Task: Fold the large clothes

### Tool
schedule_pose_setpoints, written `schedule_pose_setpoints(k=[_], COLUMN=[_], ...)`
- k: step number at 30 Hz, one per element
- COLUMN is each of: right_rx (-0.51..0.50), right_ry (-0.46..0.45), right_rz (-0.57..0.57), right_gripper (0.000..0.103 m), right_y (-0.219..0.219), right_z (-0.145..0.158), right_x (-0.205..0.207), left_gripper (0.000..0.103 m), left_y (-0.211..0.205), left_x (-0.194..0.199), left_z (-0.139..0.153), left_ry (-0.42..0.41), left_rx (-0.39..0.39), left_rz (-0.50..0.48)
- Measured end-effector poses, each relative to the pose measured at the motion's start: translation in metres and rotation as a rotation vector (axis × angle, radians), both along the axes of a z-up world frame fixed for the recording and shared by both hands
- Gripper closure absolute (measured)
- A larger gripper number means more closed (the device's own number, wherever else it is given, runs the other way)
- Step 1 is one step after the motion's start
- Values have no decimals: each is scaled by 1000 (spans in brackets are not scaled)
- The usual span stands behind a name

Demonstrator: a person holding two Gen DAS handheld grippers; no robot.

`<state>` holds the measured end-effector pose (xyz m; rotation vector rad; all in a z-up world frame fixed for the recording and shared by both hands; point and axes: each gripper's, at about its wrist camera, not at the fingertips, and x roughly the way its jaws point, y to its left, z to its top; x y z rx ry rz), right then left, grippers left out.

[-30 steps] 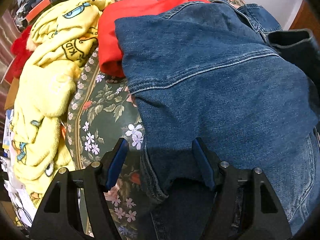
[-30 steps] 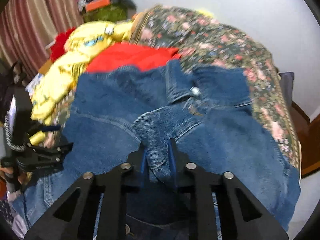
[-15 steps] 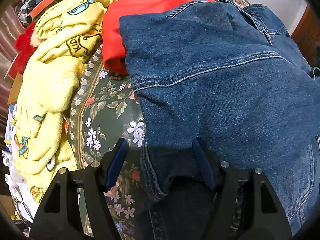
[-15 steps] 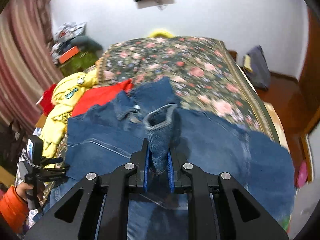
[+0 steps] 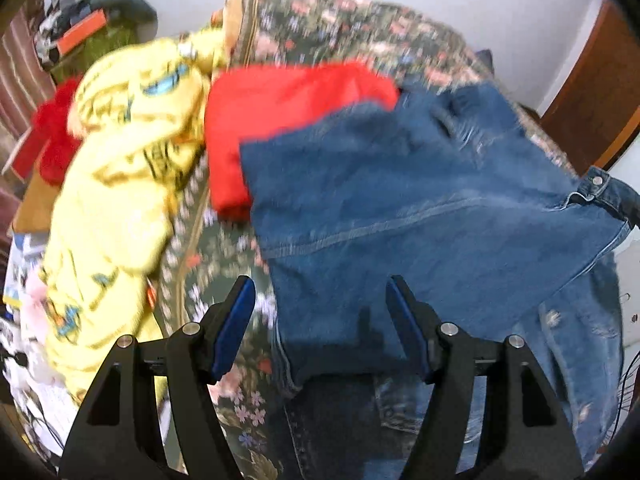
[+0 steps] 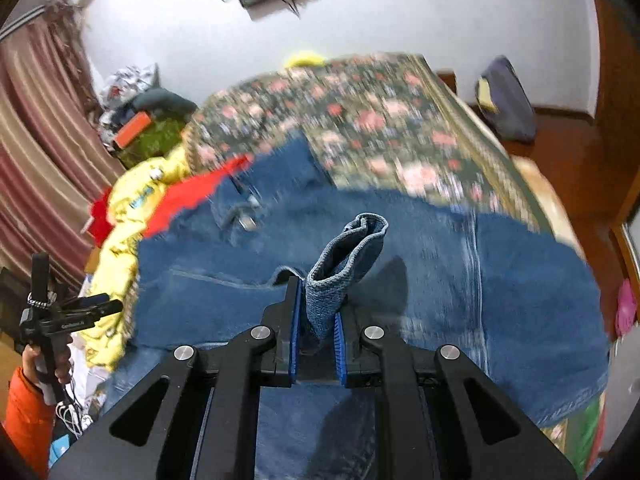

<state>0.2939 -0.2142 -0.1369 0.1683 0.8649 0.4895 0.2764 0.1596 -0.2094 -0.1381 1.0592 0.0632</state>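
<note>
No text can be read anywhere. The black print on the yellow blanket is blurred. The small white mark on the left gripper is too small to read.

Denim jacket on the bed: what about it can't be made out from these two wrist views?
- Denim jacket, left wrist view: near hem hidden behind the open left hand-held gripper; right side cut off by the lens rim.
- Right wrist view: the denim cuff is clamped in the right hand-held gripper; the rest of the sleeve is hidden beneath it.
- Both views: motion blur smears stitching and buttons.
- Red garment: mostly covered by the jacket.
</note>
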Motion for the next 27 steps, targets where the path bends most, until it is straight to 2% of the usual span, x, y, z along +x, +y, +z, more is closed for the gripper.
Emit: schedule_pose_setpoints(k=[4, 7, 9, 15, 21, 25, 27], right_rx=[4, -4, -17, -46, -97, -136, -170], right_ry=[-108, -118, -84, 99, 163, 167, 178], right_rz=[9, -6, -21, -72, -79, -87, -109], right_gripper=[91, 91, 91, 91, 89, 79, 63], right_y=[2, -2, -8, -32, -38, -40, -44], right_z=[35, 37, 25, -39, -65, -64, -62], right_x=[-4, -3, 2, 9, 4, 0, -1], left_gripper=[34, 34, 34, 34, 34, 34, 34], left_y=[-10, -20, -31, -60, -63, -64, -67], left_x=[10, 20, 27, 35, 34, 33, 31], left_z=[20, 16, 3, -41, -46, -45, -43], left_ry=[-51, -39, -1, 105, 104, 104, 100], left_rx=[3, -10, -23, -36, -47, -34, -8], left_rz=[-30, -67, -94, -141, -129, -129, -129])
